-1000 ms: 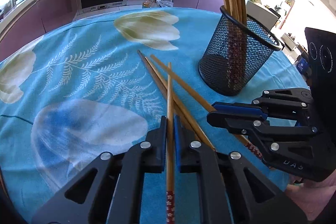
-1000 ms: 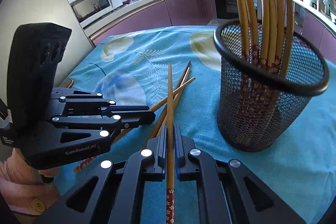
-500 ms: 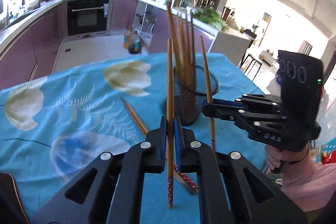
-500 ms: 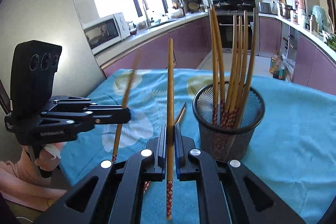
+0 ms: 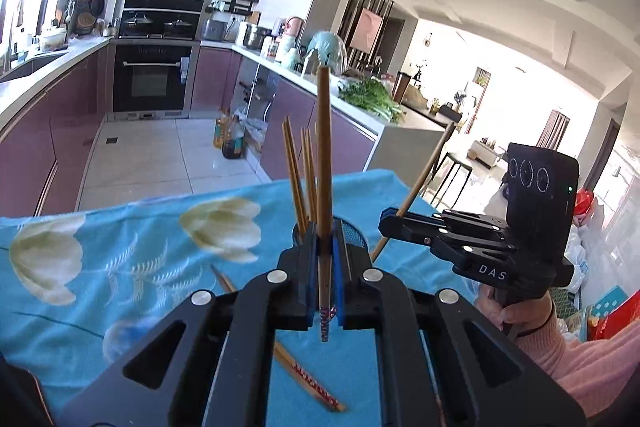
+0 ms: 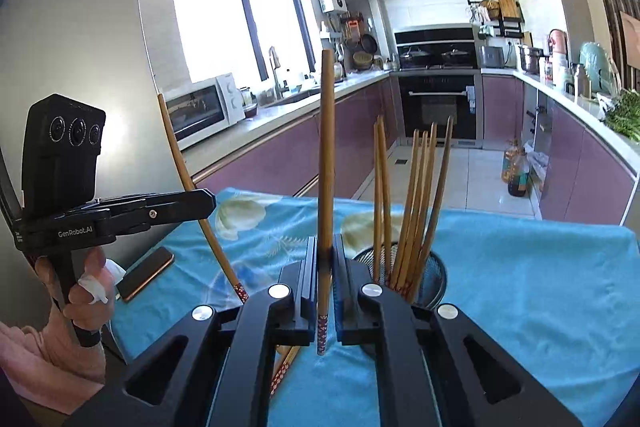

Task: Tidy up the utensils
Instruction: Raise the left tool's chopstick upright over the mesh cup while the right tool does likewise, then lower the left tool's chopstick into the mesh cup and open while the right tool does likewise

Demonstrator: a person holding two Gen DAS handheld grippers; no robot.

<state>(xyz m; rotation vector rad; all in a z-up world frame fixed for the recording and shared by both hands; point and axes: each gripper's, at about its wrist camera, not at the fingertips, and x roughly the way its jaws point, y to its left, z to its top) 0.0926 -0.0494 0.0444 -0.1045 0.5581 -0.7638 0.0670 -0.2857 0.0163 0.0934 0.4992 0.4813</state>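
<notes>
While both grippers clamp a chopstick apiece, a mesh holder (image 6: pixel 434 277) waits below.
Left gripper (image 5: pixel 323 261) and right gripper (image 6: pixel 323 259) grip theirs upright above the blue tablecloth (image 6: pixel 520 267).

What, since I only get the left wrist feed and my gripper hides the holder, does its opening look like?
Observer: In the right wrist view the mesh holder shows part of its rim, just behind the right gripper, with chopsticks fanned inside.
Operator: Anything near my left hand?
Observer: A phone lies on the blue cloth beside the left hand.
</notes>
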